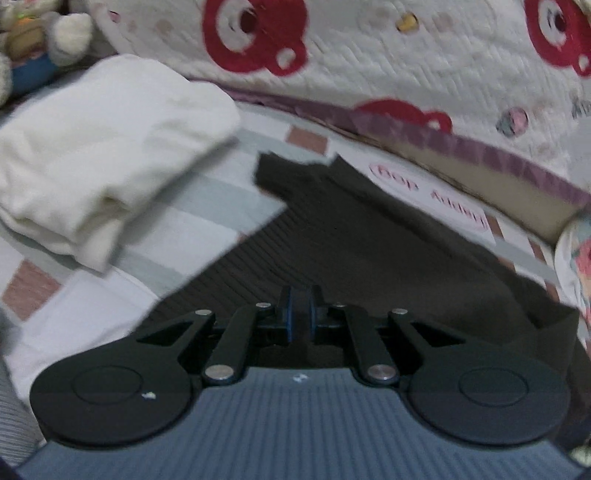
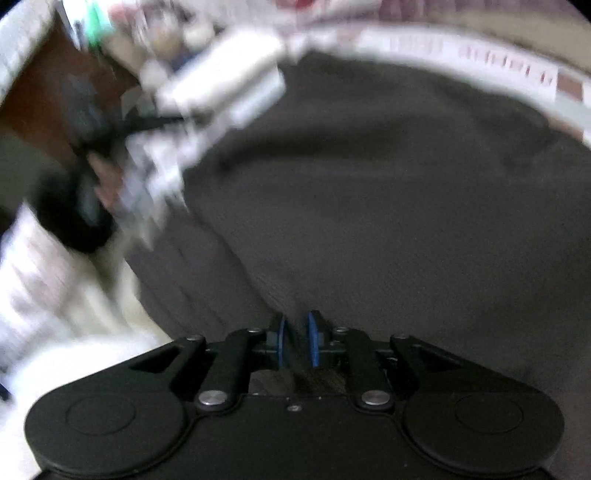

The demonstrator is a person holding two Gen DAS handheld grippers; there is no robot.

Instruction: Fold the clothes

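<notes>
Only in left view: folded cream garment beside dark ribbed garment (running diagonally). Left gripper pinching it; right gripper slightly parted above it.

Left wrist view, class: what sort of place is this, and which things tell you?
Probably a bedroom, on a bed: a bear-print quilt, a striped sheet under the clothes, and soft toys in the corner.
</notes>
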